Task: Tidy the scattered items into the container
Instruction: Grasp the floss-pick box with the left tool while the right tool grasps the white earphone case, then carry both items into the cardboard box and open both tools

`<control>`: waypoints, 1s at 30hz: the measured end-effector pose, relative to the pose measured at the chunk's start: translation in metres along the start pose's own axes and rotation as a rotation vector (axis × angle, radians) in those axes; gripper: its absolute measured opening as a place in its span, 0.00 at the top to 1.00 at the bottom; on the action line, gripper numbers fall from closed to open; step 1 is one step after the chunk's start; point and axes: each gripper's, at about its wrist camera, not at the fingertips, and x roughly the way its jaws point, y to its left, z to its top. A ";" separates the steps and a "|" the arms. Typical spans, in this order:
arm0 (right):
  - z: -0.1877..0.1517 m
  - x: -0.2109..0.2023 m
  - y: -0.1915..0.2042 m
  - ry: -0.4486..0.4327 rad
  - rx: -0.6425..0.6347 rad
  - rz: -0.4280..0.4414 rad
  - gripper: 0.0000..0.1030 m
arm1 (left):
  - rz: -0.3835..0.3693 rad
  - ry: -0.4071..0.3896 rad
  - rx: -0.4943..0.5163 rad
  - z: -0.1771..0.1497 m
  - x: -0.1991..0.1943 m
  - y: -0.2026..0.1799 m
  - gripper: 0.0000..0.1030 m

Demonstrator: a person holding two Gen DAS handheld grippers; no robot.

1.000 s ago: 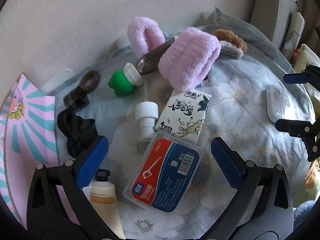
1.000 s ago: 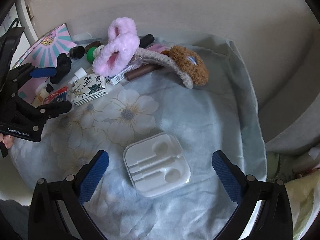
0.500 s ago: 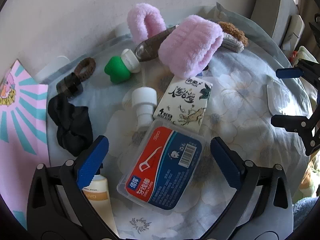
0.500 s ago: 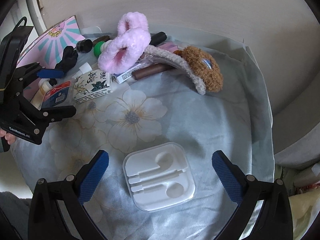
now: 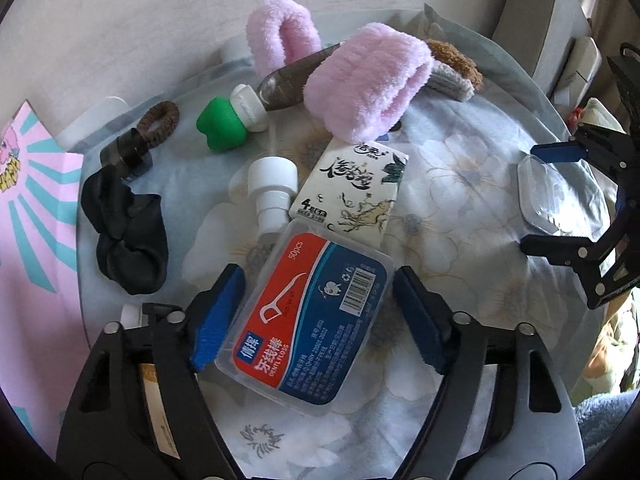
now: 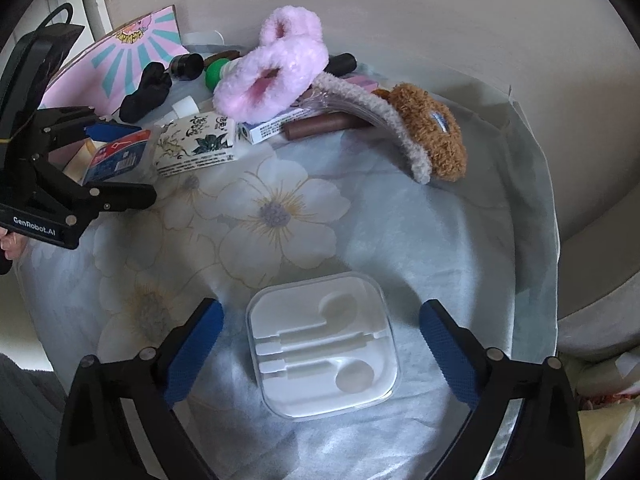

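Left tongs closing around a floss box, right tongs closing around an earphone case, seemingly untouched, on a floral cloth by a pale wall.

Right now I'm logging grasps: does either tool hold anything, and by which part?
Neither yet. The left tool is closing around the floss box, the right tool around the clear earphone case; pads aren't pressing.

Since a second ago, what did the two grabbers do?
The left gripper is closing its fingers around the dental floss box, not yet clearly gripping it. The right gripper has started closing around the clear earphone case, with gaps on both sides. Everything else on the flowered cloth stayed put.
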 end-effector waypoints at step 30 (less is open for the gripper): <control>0.098 -0.109 0.058 -0.270 -0.059 0.064 0.41 | 0.200 -0.200 -0.306 0.001 -0.199 0.085 0.49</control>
